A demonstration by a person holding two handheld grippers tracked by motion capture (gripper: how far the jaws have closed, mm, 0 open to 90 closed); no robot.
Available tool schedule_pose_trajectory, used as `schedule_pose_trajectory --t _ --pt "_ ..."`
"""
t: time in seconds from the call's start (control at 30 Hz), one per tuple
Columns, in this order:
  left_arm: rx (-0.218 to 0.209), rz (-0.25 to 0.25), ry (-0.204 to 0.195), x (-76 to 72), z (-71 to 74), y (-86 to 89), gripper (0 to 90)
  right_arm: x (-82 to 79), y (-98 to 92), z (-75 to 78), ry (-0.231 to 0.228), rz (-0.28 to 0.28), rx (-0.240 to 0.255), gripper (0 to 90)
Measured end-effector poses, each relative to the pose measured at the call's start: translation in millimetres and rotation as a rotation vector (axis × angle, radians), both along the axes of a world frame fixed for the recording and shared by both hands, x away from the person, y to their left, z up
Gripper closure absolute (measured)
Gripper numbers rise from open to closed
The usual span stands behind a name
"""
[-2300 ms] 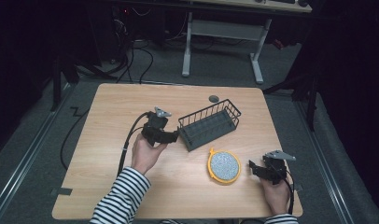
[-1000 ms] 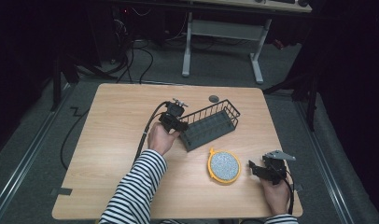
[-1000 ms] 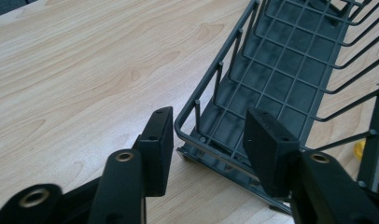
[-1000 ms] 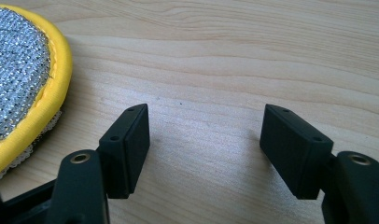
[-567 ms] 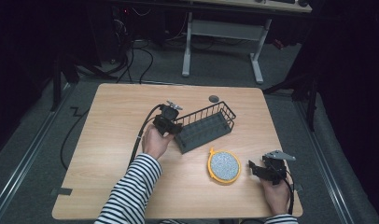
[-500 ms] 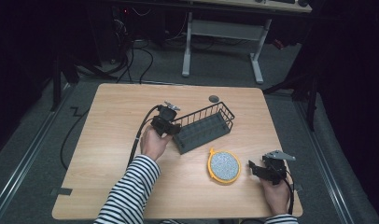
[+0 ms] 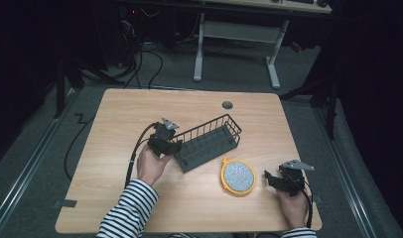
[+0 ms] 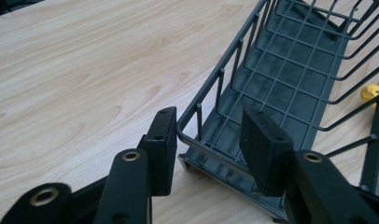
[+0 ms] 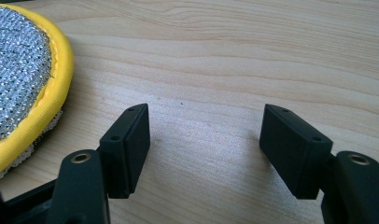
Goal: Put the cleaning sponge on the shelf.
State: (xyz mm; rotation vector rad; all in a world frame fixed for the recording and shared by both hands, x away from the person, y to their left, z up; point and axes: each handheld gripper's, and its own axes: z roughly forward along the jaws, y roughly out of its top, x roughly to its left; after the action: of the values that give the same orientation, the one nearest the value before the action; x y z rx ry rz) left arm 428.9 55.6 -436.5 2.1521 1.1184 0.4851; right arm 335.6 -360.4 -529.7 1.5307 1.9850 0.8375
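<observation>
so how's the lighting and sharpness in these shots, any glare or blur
High view: the table is evenly lit, its surroundings nearly black, the picture a bit soft. Left gripper view: the wire basket is sharp, with no glare. Right gripper view: a pale sheen on the wood between the jaws, and the yellow-rimmed scrubber glints.

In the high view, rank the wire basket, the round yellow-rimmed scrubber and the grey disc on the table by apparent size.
Largest to smallest:
1. wire basket
2. yellow-rimmed scrubber
3. grey disc, far the smallest; it lies farthest from the camera, but the gap is too great for that to matter.
</observation>
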Motion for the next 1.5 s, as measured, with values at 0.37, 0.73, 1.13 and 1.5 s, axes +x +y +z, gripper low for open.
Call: schedule_pose_trajectory --t 0.37,0.73,1.13,1.5 --pt "-0.013 0.011 -0.016 -19.0 -1.8 12.4 57.2 0.1 0.0 -0.1 -0.002 0.002 -0.003 33.5" --pt "-0.034 0.012 -0.015 -26.5 -1.0 18.2 56.4 0.1 0.0 0.0 0.0 0.001 -0.003 33.5" --pt "-0.144 0.045 -0.083 -35.4 13.9 34.2 39.8 0.1 0.2 0.0 0.0 -0.002 -0.002 33.5" --pt "-0.166 0.066 -0.116 -52.7 19.5 61.9 38.9 0.1 0.1 0.0 0.0 -0.001 -0.002 33.5"
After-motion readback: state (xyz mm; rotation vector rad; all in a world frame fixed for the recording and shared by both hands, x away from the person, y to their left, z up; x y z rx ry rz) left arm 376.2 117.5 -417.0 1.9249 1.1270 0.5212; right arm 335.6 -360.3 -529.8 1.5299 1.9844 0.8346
